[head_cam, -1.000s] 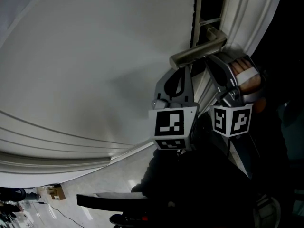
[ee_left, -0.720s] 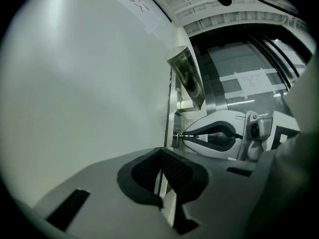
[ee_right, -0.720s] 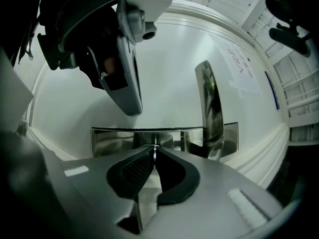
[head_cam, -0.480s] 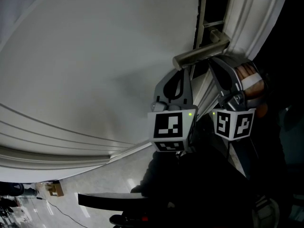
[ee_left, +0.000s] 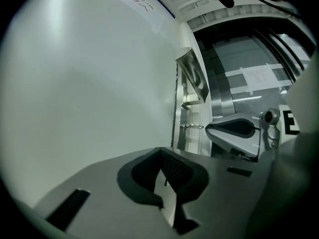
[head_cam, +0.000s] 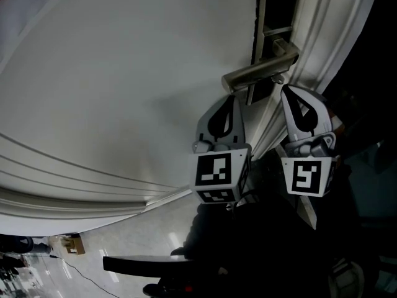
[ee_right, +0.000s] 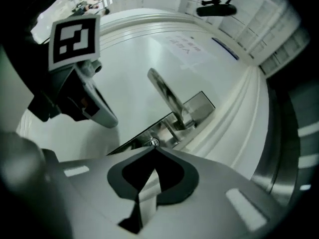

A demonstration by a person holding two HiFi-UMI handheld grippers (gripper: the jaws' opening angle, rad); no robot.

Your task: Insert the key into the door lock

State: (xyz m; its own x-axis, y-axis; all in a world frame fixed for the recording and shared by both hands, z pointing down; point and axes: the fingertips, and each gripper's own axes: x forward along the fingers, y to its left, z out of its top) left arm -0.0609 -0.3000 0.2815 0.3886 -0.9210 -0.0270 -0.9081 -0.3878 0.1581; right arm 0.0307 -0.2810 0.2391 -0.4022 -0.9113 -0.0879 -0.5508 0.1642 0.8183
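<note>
The white door (head_cam: 124, 73) carries a metal lever handle (head_cam: 260, 70) on a lock plate (ee_right: 197, 106). In the left gripper view a small key (ee_left: 192, 126) sticks out of the plate below the handle (ee_left: 193, 76). Its outer end meets the tip of my right gripper (ee_left: 207, 128). In the right gripper view the round lock cylinder (ee_right: 154, 143) sits just past my right gripper (ee_right: 153, 150), whose jaws are shut on the key. My left gripper (head_cam: 232, 99) hangs beside the door under the handle, and its jaws (ee_left: 160, 152) are shut with nothing in them.
The moulded door frame (head_cam: 322, 23) runs along the right of the handle. Raised trim lines (head_cam: 74, 179) cross the lower door. A grey metal surface with a posted paper (ee_left: 256, 76) lies beyond the door edge. The floor (head_cam: 124, 241) shows below.
My right gripper has drawn back down from the handle and turned, so one marker face shows and the hand is hidden. My left gripper has slid slightly down and left.
</note>
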